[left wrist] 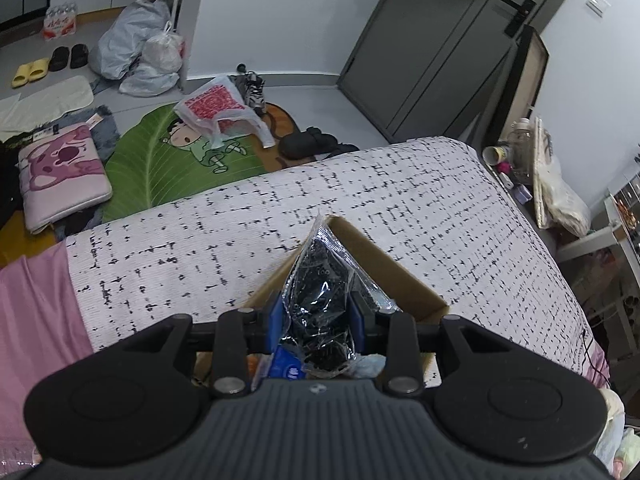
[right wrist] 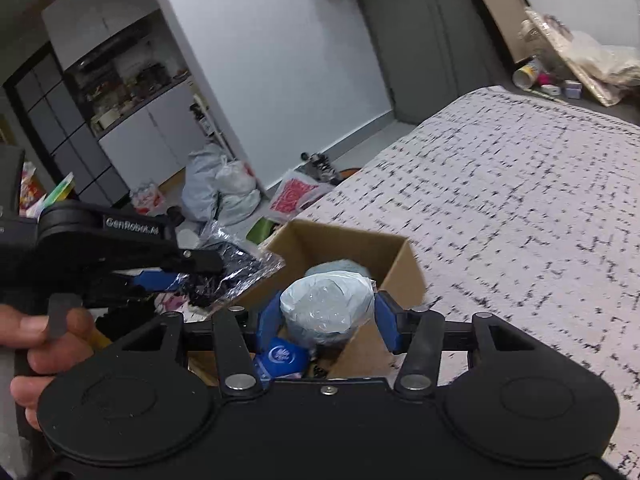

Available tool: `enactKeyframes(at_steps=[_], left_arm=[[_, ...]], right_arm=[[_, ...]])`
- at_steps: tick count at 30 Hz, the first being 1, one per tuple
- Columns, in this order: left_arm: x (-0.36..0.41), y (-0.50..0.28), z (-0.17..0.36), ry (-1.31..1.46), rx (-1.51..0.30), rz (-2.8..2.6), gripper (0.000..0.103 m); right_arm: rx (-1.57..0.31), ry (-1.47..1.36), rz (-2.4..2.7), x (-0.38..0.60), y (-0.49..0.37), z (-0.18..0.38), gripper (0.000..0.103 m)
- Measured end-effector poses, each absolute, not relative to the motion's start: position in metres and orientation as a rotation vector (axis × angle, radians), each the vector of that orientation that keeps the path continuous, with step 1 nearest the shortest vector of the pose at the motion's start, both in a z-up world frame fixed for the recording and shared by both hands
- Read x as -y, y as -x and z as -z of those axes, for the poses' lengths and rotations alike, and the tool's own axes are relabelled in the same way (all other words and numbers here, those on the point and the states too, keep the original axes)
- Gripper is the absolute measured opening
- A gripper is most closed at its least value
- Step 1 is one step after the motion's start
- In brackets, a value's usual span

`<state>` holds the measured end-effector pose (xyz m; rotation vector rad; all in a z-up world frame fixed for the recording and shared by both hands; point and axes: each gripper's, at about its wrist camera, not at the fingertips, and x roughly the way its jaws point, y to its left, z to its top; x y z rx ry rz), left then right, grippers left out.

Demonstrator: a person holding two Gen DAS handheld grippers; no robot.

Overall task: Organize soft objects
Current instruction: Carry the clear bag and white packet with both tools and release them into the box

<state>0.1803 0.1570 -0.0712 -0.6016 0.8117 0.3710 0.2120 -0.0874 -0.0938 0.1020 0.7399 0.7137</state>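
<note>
Left gripper (left wrist: 318, 312) pinching a crinkly clear packet of black items (left wrist: 324, 300) between blue fingers (left wrist: 276, 320), hovering over the open cardboard box (left wrist: 416, 288) sitting on the speckled white bed cover (left wrist: 400, 200). Right gripper (right wrist: 326, 318) clamping a pale blue plastic-wrapped bundle (right wrist: 326, 308) just above the same box (right wrist: 400, 264), beside a blue pack (right wrist: 282, 356). Left gripper (right wrist: 200, 276) showing at left, packet (right wrist: 236, 272) dangling at the box's edge.
</note>
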Motion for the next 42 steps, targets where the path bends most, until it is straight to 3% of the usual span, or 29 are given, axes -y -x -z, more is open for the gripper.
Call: enactKeyframes(at_steps=[13, 18, 27, 42], left_arm=[[-0.176, -0.185, 0.095, 0.648, -0.846, -0.371, 0.033], [-0.175, -0.193, 0.099, 0.648, -0.857, -0.359, 0.033], [-0.171, -0.206, 0.103, 0.628, -0.872, -0.376, 0.034], [-0.152, -0.207, 0.079, 0.551, -0.852, -0.382, 0.05]], right_arm=[[-0.785, -0.007, -0.744, 0.051, -0.203, 0.114, 0.052], [-0.765, 0.02, -0.697, 0.052, -0.207, 0.113, 0.072], [-0.797, -0.039, -0.648, 0.068, -0.219, 0.114, 0.072], [-0.774, -0.084, -0.622, 0.089, -0.218, 0.101, 0.079]])
